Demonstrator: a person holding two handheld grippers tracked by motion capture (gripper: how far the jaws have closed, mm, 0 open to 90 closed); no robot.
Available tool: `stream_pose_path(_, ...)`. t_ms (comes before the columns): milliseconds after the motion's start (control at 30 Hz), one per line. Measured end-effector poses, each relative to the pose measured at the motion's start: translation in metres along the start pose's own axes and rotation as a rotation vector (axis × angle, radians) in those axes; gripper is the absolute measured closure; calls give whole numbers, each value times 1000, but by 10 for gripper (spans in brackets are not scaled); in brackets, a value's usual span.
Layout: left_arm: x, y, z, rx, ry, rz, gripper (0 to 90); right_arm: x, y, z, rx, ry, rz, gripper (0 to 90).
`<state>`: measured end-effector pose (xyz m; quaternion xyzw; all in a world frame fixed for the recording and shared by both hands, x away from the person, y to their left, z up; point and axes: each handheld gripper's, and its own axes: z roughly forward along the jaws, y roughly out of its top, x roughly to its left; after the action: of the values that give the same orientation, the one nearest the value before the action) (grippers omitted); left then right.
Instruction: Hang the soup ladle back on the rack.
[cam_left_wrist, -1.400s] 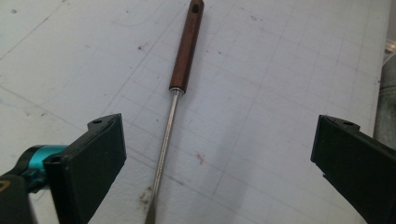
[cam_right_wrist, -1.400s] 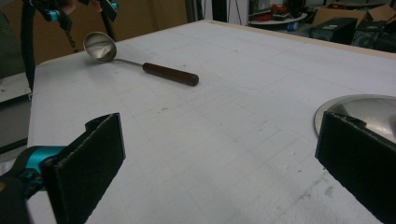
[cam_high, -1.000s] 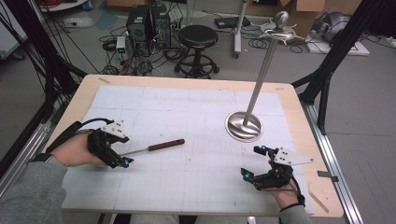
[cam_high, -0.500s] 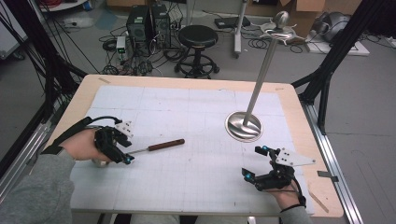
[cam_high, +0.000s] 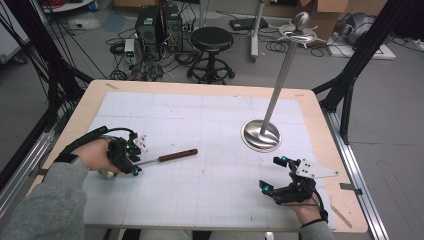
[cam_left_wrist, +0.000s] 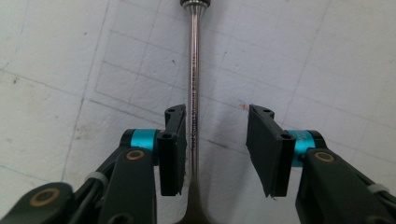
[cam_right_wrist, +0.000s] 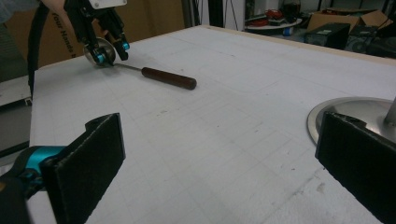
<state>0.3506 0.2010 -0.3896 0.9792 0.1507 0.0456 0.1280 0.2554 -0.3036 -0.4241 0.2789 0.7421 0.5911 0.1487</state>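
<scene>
Lying flat on the white gridded mat (cam_high: 210, 125), toward its left side, a ladle (cam_high: 165, 157) shows a thin steel shaft, a dark brown handle and a round steel bowl. The left gripper (cam_left_wrist: 217, 149) tilts down over the shaft, jaws apart astride it. The right gripper (cam_high: 277, 175) rests near the front edge, jaws wide.
</scene>
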Motion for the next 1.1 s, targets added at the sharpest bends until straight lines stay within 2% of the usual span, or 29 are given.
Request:
stream_pose_path(233,7,-5,1,0,9,-32,598,0,0,0,-2,1,0,5)
stream_pose_path(400,8,-6,4,12,-1,-37,608,0,0,0,-1,2,4,5)
stream_pose_path(667,9,-5,12,59,-16,-24,659,0,0,-1,1,1,1,5)
stream_pose_path(833,10,-4,17,83,-20,-36,747,0,0,0,0,2,0,5)
stream_pose_path(933,9,-4,16,86,-7,-20,832,0,0,-1,0,-1,-4,5)
stream_pose_path(1033,8,-4,15,87,-7,-13,838,0,0,-1,-1,-1,-5,5)
stream_pose_path(1100,8,-5,15,75,-9,-24,840,0,0,-1,1,2,-1,5)
